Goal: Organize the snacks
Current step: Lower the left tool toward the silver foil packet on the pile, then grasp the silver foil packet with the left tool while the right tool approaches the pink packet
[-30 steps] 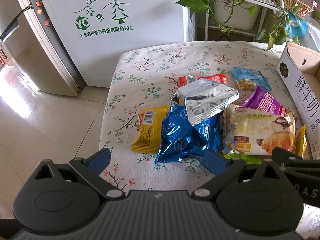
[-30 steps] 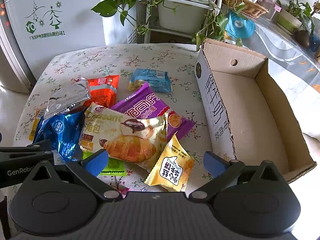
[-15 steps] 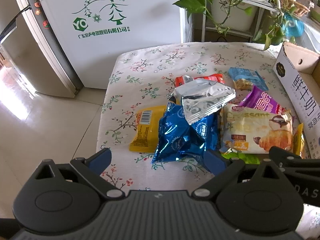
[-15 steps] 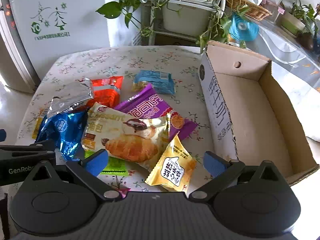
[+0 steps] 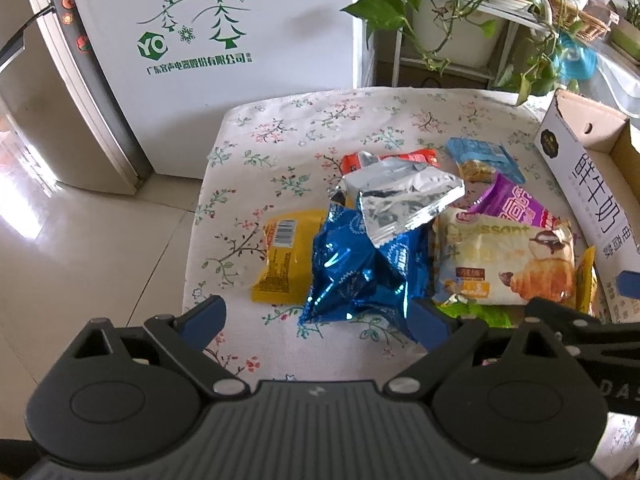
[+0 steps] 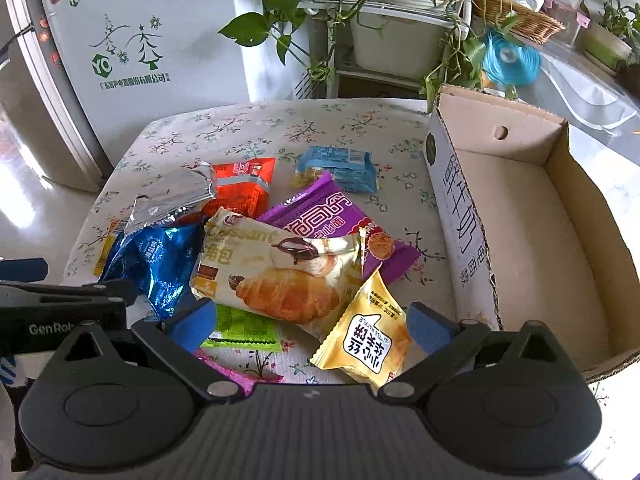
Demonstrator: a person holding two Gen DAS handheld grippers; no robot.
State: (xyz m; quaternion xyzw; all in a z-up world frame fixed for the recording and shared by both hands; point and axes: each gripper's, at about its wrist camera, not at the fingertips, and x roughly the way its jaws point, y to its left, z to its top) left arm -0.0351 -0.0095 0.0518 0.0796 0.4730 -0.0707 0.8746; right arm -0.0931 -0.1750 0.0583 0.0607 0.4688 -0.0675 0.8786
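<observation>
Nearest us, our left gripper (image 5: 318,318) hangs wide open and empty over the crinkled blue foil packet (image 5: 360,276); our right gripper (image 6: 312,320) is spread just as wide, holding nothing, above a small yellow packet (image 6: 366,344) and a green packet (image 6: 242,330). Past them the snacks lie heaped on the floral tablecloth (image 6: 240,128) — a croissant pack (image 6: 280,276), a purple pack (image 6: 332,220), silver (image 5: 400,200), orange and light-blue ones. The cardboard box (image 6: 532,216) stands empty at the right — beside the pile.
</observation>
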